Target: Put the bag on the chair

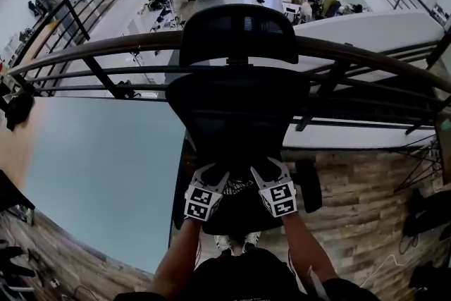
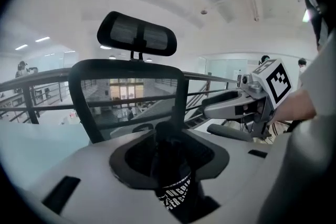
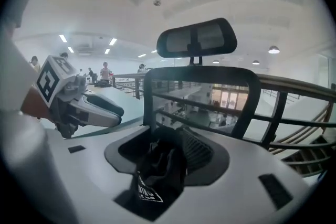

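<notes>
A black office chair (image 1: pixel 236 116) with a mesh back and a headrest (image 1: pixel 238 32) stands against the railing, facing me. Both grippers are low over its seat, the left gripper (image 1: pixel 213 176) beside the right gripper (image 1: pixel 266 171). A black bag (image 2: pixel 170 165) with white print rises between the left gripper's jaws in the left gripper view, which also shows the right gripper (image 2: pixel 231 107) at the side. In the right gripper view the bag (image 3: pixel 157 165) lies crumpled in the gap of that gripper's wide jaws. I see no pad pressing the fabric. In the head view the bag blends into the dark seat.
A curved metal railing (image 1: pixel 366 53) runs right behind the chair, with a drop to a lower floor beyond it. Wooden flooring (image 1: pixel 366 201) spreads to the right, with dark gear and cables (image 1: pixel 426 211) at its far edge. My shoes (image 1: pixel 236 243) are under the seat's front.
</notes>
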Motion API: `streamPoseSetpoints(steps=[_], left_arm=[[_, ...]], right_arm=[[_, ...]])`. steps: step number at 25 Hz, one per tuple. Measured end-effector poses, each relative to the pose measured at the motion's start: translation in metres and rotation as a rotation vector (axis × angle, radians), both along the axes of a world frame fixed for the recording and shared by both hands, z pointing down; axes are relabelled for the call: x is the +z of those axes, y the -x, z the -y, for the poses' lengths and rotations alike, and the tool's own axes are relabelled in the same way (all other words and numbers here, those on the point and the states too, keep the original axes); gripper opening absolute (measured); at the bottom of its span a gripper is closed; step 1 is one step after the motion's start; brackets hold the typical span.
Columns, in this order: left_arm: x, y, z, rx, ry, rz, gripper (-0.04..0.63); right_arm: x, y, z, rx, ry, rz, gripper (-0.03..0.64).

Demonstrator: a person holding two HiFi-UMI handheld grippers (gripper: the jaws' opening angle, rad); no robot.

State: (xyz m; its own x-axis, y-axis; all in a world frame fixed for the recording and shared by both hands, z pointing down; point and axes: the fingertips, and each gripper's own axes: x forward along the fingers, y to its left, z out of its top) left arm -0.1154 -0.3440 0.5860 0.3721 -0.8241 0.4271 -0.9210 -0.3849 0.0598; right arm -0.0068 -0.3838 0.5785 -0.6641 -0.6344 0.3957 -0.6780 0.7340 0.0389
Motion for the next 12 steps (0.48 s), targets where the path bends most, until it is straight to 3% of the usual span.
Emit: streamPoseSetpoints(steps=[5,9,12], left_arm=[[-0.030,-0.007,-0.008,-0.002,-0.013,-0.002,0.071],[-0.052,-0.002,-0.013,-0.012,-0.075,-0.006,0.015],[-0.060,0.000,-0.011,-0.016,-0.115,-0.030,0.011]], right_arm=[[-0.032,-0.007,-0.009,0.023,-0.050,0.019,0.064],[-0.052,0.002,-0.013,0.008,-0.076,0.050,0.028],[-0.064,0.008,-0.014,-0.005,-0.113,0.071,0.020]])
